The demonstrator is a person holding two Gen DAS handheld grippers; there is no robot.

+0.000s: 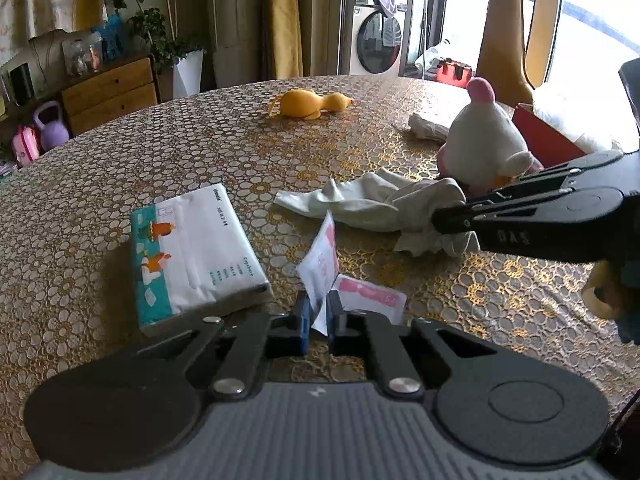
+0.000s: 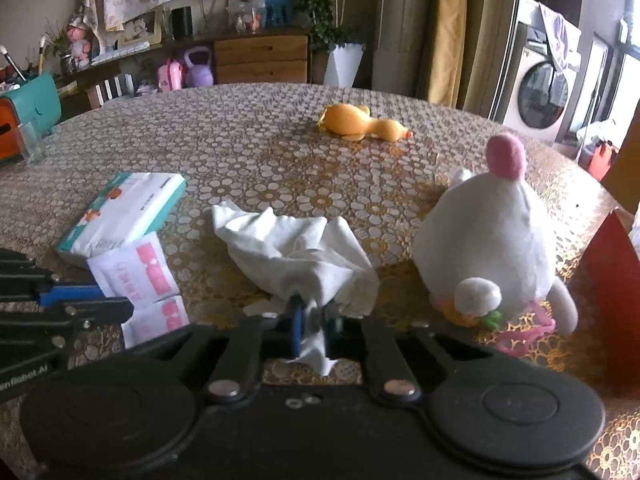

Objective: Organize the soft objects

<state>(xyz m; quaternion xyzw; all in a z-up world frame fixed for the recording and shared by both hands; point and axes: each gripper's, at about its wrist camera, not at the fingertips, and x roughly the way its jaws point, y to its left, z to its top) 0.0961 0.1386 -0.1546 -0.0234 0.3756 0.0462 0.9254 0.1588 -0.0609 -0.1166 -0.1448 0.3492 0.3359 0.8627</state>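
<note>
My left gripper (image 1: 319, 312) is shut on a pink-and-white sachet strip (image 1: 322, 264), lifting one end off the table; it also shows in the right wrist view (image 2: 136, 276). My right gripper (image 2: 313, 326) is shut on the edge of a crumpled white cloth (image 2: 296, 248), seen also in the left wrist view (image 1: 372, 204). A white plush toy with a pink top (image 2: 488, 236) lies right of the cloth. A yellow rubber duck toy (image 2: 360, 124) lies farther back. A tissue pack (image 1: 192, 256) lies left of the sachets.
A red box (image 2: 612, 300) stands at the right edge of the round table with its gold lace cover (image 2: 240, 140). A folded white item (image 1: 430, 126) lies behind the plush. A teal and orange box (image 2: 24, 116) stands at the far left.
</note>
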